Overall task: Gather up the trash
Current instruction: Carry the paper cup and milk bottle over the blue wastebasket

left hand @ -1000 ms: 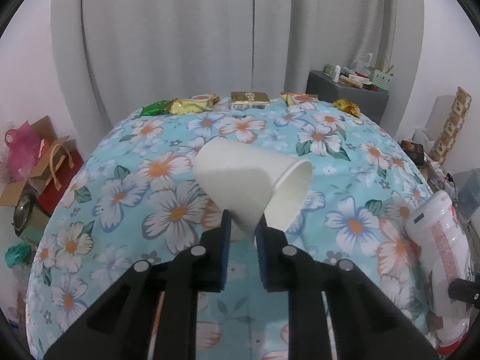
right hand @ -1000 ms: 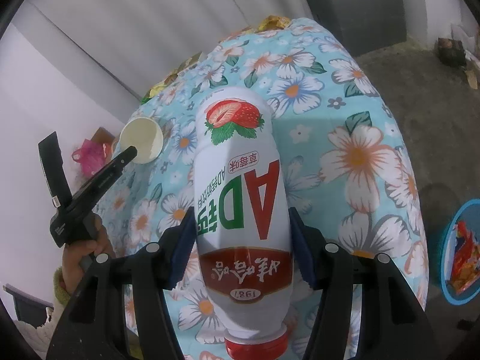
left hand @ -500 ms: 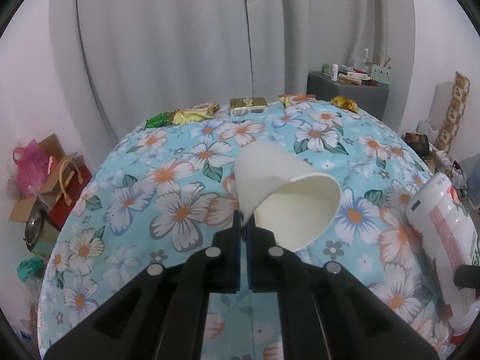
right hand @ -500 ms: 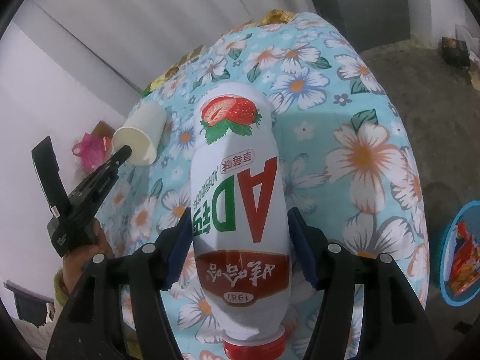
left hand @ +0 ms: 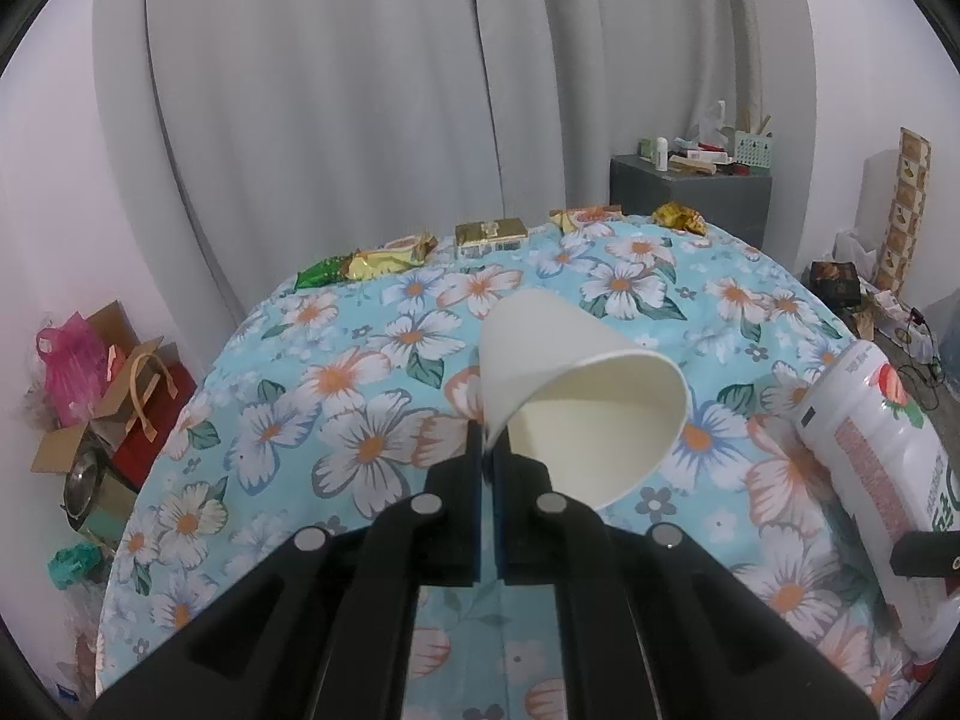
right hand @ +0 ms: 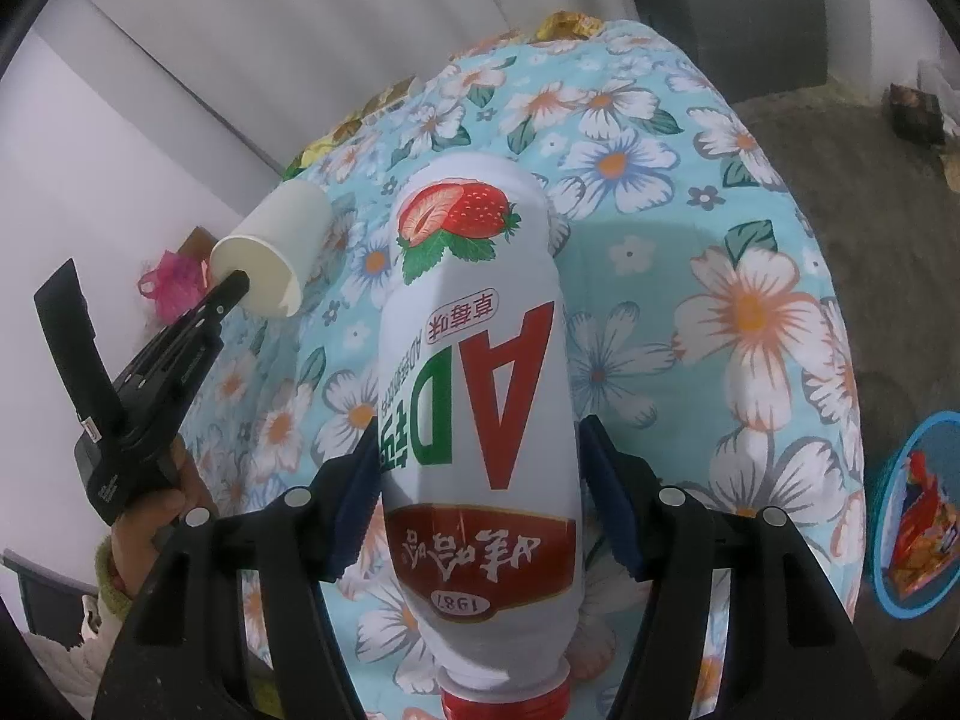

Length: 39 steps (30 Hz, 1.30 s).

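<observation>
My left gripper [left hand: 489, 450] is shut on the rim of a white paper cup [left hand: 558, 372], held tilted above the floral tablecloth with its mouth facing me. The cup [right hand: 273, 258] and left gripper [right hand: 237, 285] also show at the left of the right wrist view. My right gripper [right hand: 480, 480] is shut on a white strawberry drink bottle [right hand: 480, 360] with a red cap, held cap toward me above the table. The bottle [left hand: 876, 456] shows at the right of the left wrist view. Snack wrappers [left hand: 384, 261] and a gold box [left hand: 491, 234] lie along the table's far edge.
A blue bin [right hand: 918, 516] holding wrappers stands on the floor at the table's right. A grey cabinet [left hand: 690, 198] stands behind the table. Bags and boxes [left hand: 102, 396] crowd the floor at the left. Grey curtains hang behind.
My left gripper closed fully on the cup's rim and lifted the cup, its mouth turning toward me. The right gripper kept hold of the bottle and shifted slightly.
</observation>
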Tool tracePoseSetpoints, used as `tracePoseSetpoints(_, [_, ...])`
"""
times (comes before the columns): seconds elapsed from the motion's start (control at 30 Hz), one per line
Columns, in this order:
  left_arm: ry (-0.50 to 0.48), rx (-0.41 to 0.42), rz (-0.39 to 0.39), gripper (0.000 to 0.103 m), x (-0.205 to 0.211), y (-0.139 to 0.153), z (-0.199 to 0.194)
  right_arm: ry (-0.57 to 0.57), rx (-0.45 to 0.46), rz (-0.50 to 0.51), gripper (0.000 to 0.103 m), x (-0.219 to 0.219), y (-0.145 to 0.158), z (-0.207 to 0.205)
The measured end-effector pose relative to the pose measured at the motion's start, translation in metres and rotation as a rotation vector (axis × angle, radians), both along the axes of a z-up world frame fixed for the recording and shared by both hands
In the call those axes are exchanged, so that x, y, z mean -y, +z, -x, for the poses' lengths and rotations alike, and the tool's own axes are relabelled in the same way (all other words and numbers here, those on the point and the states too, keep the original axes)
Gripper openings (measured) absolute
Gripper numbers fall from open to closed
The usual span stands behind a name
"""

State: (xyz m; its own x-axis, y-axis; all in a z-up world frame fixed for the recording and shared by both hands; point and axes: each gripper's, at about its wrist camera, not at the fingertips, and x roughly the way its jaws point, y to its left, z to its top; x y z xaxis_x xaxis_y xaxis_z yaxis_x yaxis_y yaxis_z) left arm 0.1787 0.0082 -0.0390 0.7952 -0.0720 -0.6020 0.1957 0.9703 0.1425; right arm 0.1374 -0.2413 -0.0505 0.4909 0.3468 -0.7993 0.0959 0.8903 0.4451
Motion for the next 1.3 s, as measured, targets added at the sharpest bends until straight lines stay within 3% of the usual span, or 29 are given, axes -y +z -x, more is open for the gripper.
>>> tracePoseSetpoints(0.9, [-0.085,0.067,0.010,0.002,0.021,0.022,0.037,-0.059,0.005,-0.202,0.059,0.033,0.002,0.019])
tracePoseSetpoints(1.3, [-0.153,0.141,0.047,0.002,0.032,0.051,0.076,-0.067,0.048,-0.215,0.059,0.030,0.030,0.039])
